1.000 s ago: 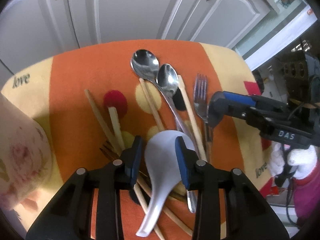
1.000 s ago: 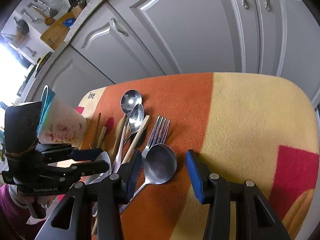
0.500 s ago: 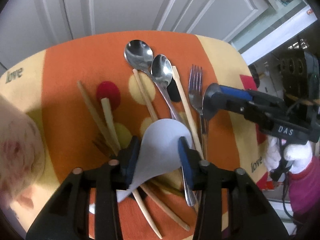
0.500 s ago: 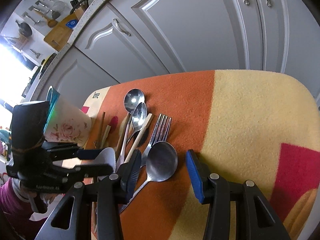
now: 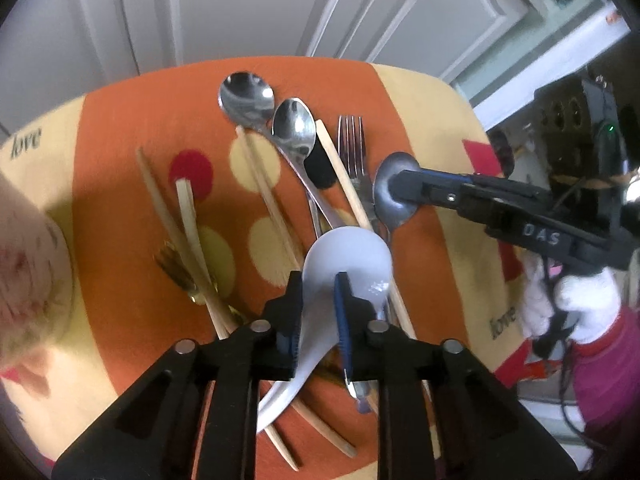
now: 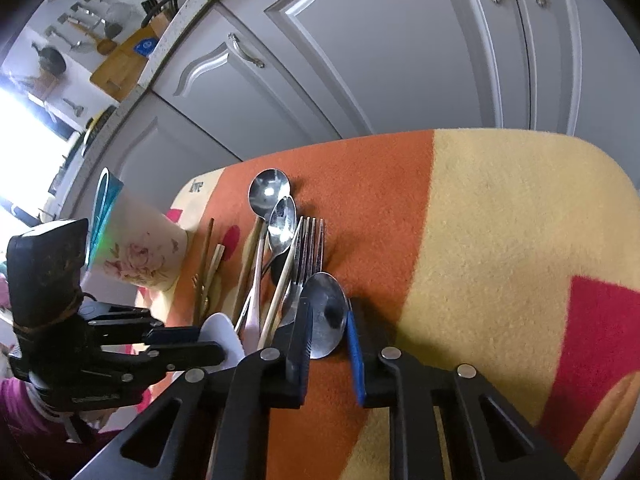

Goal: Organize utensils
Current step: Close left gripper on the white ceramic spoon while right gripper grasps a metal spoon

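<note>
My left gripper (image 5: 318, 284) is shut on a white ceramic spoon (image 5: 348, 252) and holds it tilted above the pile; it also shows in the right wrist view (image 6: 222, 334). My right gripper (image 6: 328, 316) is shut on the bowl of a steel spoon (image 6: 325, 312), also seen in the left wrist view (image 5: 390, 196). Two more steel spoons (image 5: 272, 116), a fork (image 5: 352, 148), several wooden chopsticks (image 5: 264, 188) and a gold fork (image 5: 180, 276) lie on the orange and yellow cloth (image 5: 120, 200).
A floral cup (image 6: 136, 248) stands at the cloth's left edge; it shows blurred in the left wrist view (image 5: 28, 272). Grey cabinet doors (image 6: 380, 60) stand close behind the cloth. The right part of the cloth (image 6: 500, 220) holds no utensils.
My left gripper has closed on the white spoon and lifted it. My right gripper has closed around the steel spoon's bowl, where it stood open a second ago.
</note>
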`<state>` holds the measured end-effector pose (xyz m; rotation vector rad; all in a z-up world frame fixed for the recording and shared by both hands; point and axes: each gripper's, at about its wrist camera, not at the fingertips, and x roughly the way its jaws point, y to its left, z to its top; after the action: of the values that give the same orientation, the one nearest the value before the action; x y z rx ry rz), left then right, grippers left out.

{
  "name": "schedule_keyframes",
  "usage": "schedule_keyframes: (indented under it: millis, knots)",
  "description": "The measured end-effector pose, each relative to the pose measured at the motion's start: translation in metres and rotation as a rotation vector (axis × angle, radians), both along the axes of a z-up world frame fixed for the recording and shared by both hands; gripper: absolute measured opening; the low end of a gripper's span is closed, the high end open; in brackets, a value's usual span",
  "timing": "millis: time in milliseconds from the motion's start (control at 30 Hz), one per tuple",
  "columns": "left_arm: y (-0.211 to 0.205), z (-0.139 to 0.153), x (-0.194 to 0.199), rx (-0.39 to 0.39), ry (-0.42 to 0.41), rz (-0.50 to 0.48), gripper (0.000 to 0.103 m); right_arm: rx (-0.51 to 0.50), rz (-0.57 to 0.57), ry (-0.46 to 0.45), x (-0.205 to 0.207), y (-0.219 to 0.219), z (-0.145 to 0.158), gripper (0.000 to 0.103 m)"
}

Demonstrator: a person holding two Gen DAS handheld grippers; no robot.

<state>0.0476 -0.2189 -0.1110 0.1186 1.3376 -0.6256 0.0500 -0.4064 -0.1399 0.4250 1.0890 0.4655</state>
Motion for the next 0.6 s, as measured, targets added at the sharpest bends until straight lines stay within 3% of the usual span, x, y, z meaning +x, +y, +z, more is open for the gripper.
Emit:
schedule_keyframes:
  millis: [67,267,333,400,500,600]
  knots:
    - [-0.006,0.0,0.003,0.015,-0.012,-0.019,0.032,0.003,0.008,0.003,0.0,-0.001,-0.001,0.016]
    - [-0.02,0.0,0.013,0.034,-0.03,-0.043,0.033,0.019,0.012,-0.008,0.004,-0.004,-0.001,0.016]
    - [-0.017,-0.001,0.017,0.02,-0.024,-0.031,0.028,0.023,0.018,-0.012,0.003,-0.002,-0.002,0.017]
    - [-0.017,-0.002,0.02,-0.003,-0.014,-0.006,0.015,0.01,0.012,-0.018,0.001,-0.001,-0.004,0.013]
    - [-0.001,-0.001,0.019,-0.083,0.043,0.063,0.008,0.001,-0.014,-0.038,-0.003,-0.004,0.001,0.005]
    - [0.012,0.002,0.016,-0.131,0.068,0.118,0.003,-0.027,-0.023,-0.063,-0.01,-0.004,0.011,0.004]
